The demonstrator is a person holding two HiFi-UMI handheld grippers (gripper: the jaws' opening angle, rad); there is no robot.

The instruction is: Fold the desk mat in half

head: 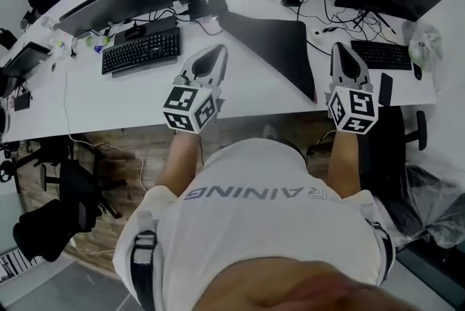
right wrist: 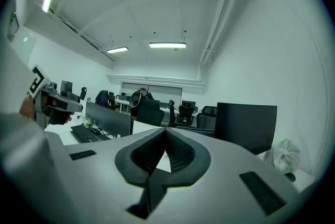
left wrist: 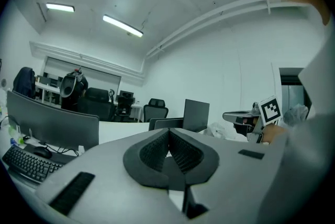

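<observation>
So the desk mat (head: 276, 44) is lying flat on the white counter (head: 243, 93), a dark wedge-looking shape, wide at the far end and narrowing toward the near edge. Can't really tell from here whether it's doubled over or not. Neither set of tongs is touching it. In the head view the left tongs (head: 214, 51) are held up over the counter with the mat off at their 3 o'clock. The right tongs (head: 341, 48) are on the other side, so the mat sits at their 9 o'clock, pretty much between the two. Both are closed with nothing in them. In each gripper view the ribbed pads meet at the tips and all you see past them is the office. There's a black keyboard (head: 142, 49) at 9 o'clock from the left tongs, with a wide monitor (head: 131, 1) behind it around 11 o'clock. A second keyboard (head: 381, 55) sits at 3 o'clock from the right tongs. The person holding them is in a white shirt (head: 254, 208), standing right at the counter's near edge.
</observation>
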